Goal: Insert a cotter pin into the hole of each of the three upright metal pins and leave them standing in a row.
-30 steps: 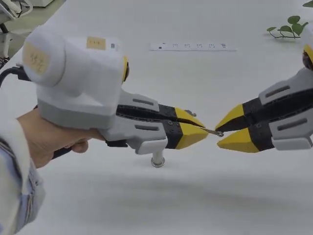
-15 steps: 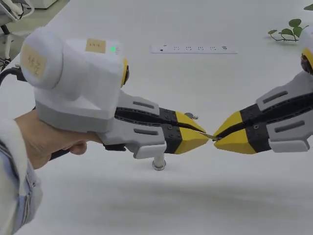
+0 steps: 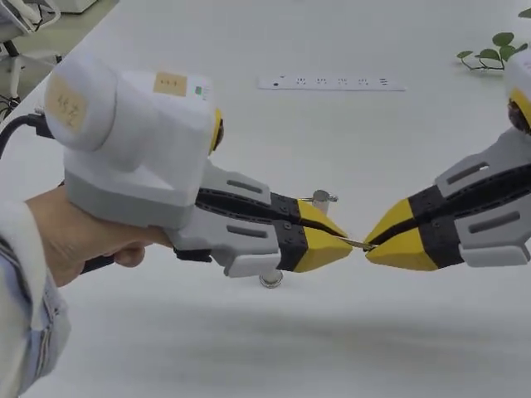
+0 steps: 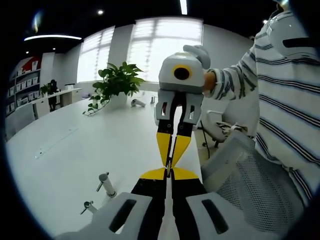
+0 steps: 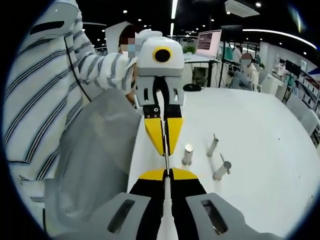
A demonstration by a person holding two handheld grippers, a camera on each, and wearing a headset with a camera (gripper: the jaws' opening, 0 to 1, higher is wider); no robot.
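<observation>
Left gripper [image 3: 345, 245] and right gripper [image 3: 373, 247] both clamp the cotter pin [image 3: 358, 244], spanning them lengthwise.

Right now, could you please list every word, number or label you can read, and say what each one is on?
"42", handwritten, blurred, so uncertain: round tan sticker on the white housing of the left gripper.
Small tan label on top of that housing: too blurred to read.
Long white power strip on the white table: markings too small to read.
</observation>
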